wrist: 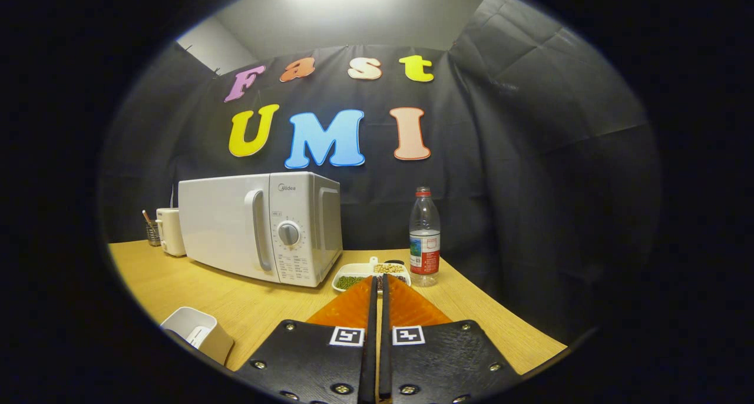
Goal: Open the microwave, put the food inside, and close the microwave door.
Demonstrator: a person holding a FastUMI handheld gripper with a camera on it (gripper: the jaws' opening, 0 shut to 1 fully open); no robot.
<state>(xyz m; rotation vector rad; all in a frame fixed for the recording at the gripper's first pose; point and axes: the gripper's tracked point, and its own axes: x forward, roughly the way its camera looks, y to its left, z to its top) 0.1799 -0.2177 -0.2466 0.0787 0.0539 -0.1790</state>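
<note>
A white microwave (259,227) stands on the wooden table (194,286) with its door closed; its vertical handle (257,230) and a round dial (288,234) face me. Right of it lies a white divided dish (360,272) holding green and pale beans. My gripper (378,278) is shut, its fingers pressed together with nothing between them. The fingertips point at the dish, which lies just ahead of them, partly hidden behind the tips.
A clear water bottle (425,237) with a red label stands just right of the dish. A small white appliance (171,231) and a glass with sticks (152,230) sit left of the microwave. A white box (194,330) rests at the near left table edge.
</note>
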